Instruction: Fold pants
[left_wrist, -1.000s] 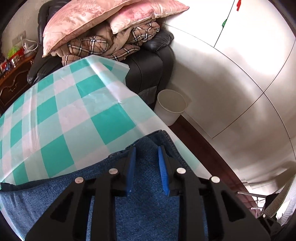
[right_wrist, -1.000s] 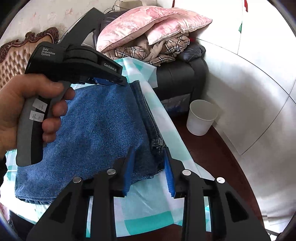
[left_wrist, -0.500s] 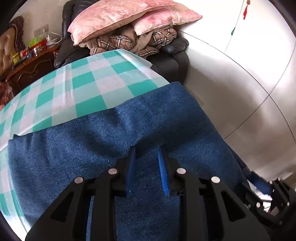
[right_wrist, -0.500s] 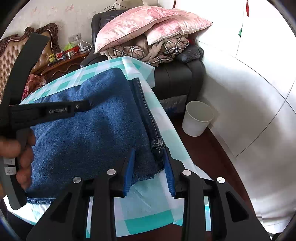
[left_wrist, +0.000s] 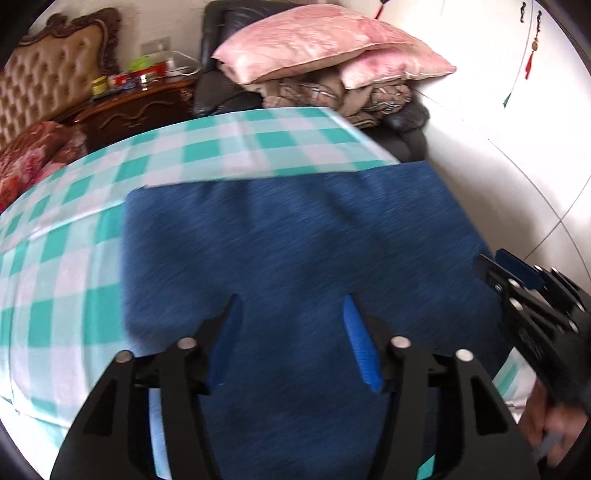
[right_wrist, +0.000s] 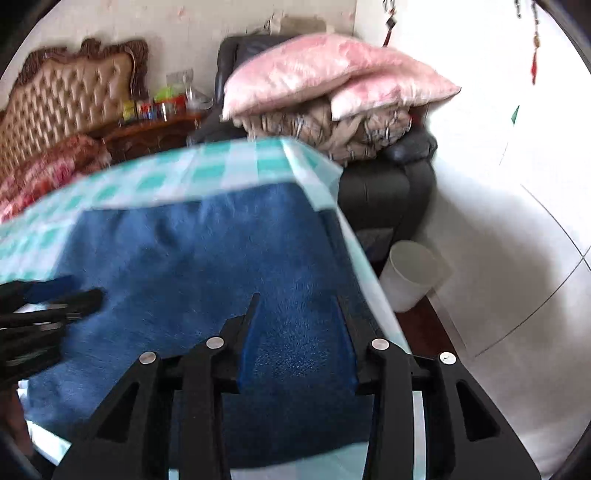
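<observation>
The blue denim pants (left_wrist: 295, 240) lie folded into a broad rectangle on the green-and-white checked tablecloth (left_wrist: 74, 258). My left gripper (left_wrist: 291, 328) hovers open and empty just above the near part of the pants. My right gripper (right_wrist: 297, 321) is also open and empty over the pants (right_wrist: 207, 258), near their right edge. The right gripper also shows at the right side of the left wrist view (left_wrist: 524, 291). The left gripper shows at the left edge of the right wrist view (right_wrist: 48, 306). Both views are motion-blurred.
A black armchair (right_wrist: 388, 184) stacked with pink pillows (left_wrist: 325, 40) and plaid blankets stands behind the table. A white bin (right_wrist: 410, 273) sits on the floor to the right. A tufted headboard (right_wrist: 66, 96) and cluttered wooden nightstand (left_wrist: 140, 99) are at back left.
Both grippers have opened wider and pulled back over the pants. The left gripper swung from the pants' far edge to the near side, beside the right one.
</observation>
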